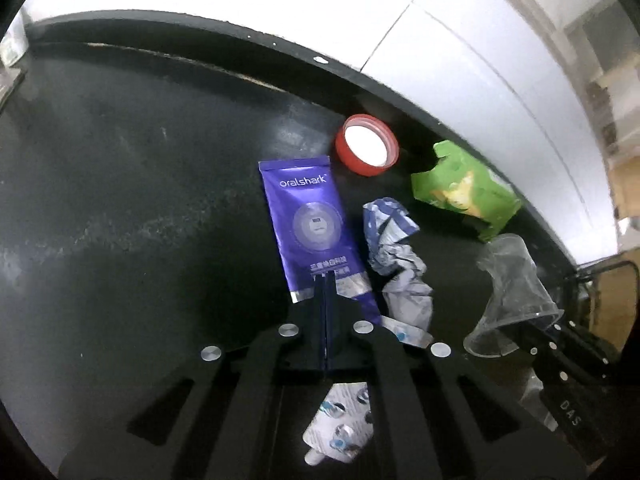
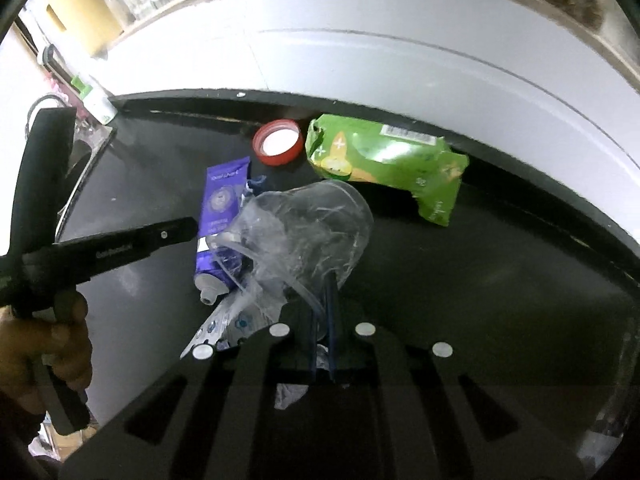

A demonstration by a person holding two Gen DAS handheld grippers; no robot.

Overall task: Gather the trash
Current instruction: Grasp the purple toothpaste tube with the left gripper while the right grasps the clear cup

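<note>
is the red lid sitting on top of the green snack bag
No. In the right wrist view the red lid lies open side up on the dark counter, beside the green snack bag, not on it.

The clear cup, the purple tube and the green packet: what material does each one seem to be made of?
Clear cup: thin transparent plastic, likely; it is creased and crushed, with glossy streaks.
Purple tube: probably soft laminated plastic, shiny, flattened, with a silvery crimped end.
Green packet: printed plastic or foil film, glossy and wrinkled, with a torn edge; which one is unclear.
</note>
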